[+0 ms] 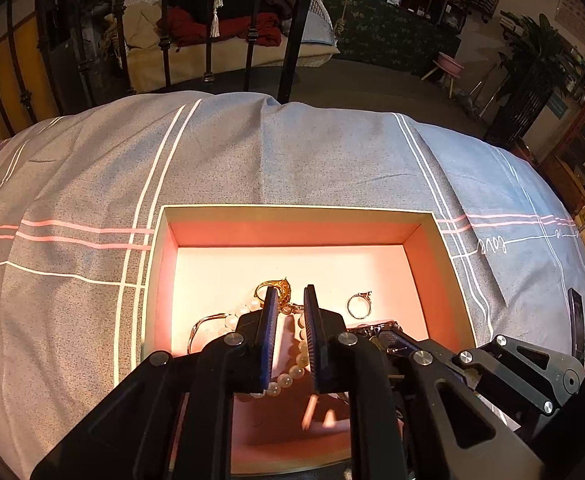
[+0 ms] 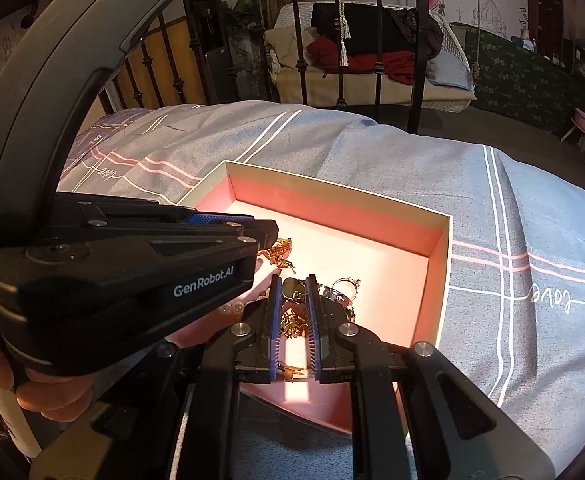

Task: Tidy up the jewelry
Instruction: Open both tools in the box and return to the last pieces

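An open box with a pink inside (image 1: 292, 232) (image 2: 444, 240) lies on the bed and holds jewelry. In the left wrist view my left gripper (image 1: 291, 300) hovers low in the box, jaws slightly apart, over a pearl bracelet (image 1: 292, 376) and a gold ornament (image 1: 280, 286); a silver ring (image 1: 359, 305) lies to its right. In the right wrist view my right gripper (image 2: 293, 292) is also in the box, jaws narrowly apart, above a gold chain (image 2: 292, 324) and a dark piece (image 2: 292, 286). The left gripper's body (image 2: 132, 264) crosses that view. Neither gripper clearly grips anything.
The box rests on a grey-blue bedspread (image 1: 292, 152) with white and pink stripes. A black iron bed frame (image 1: 292, 40) stands at the far edge. A dark phone (image 1: 576, 324) lies on the bed to the right of the box.
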Action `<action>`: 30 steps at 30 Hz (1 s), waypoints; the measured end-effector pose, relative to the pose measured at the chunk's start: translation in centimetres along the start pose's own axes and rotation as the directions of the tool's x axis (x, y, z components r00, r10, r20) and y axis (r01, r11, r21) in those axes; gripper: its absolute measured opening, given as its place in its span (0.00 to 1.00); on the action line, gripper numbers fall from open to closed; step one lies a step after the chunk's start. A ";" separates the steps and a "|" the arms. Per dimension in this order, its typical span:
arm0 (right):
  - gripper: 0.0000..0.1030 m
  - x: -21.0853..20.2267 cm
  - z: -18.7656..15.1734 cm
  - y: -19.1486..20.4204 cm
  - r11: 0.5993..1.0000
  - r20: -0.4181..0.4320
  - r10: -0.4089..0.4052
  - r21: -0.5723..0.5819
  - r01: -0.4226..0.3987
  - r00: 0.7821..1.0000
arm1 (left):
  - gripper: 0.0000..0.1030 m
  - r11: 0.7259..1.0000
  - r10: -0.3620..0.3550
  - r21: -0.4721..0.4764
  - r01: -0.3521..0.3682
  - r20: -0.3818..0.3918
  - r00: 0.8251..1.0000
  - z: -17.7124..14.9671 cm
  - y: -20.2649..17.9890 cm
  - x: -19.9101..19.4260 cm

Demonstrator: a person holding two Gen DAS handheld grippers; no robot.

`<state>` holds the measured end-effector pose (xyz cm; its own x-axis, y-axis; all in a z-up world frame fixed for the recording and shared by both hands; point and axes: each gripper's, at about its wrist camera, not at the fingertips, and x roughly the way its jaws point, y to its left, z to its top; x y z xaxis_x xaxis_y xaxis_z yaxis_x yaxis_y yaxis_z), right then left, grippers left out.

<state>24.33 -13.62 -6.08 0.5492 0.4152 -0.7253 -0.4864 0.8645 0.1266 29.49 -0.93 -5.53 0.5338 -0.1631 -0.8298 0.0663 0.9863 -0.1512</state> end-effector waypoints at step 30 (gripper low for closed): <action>0.53 -6.7 -6.2 2.6 0.998 0.053 -0.053 0.019 0.052 0.997 | 0.69 0.994 -0.024 0.108 0.011 0.118 0.993 -6.3 -1.1 -8.2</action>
<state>15.17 -15.92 -5.06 0.6099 0.3829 -0.6938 -0.4437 0.8904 0.1014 19.74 -0.88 -1.95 0.6278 -0.1828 -0.7566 0.1631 0.9813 -0.1018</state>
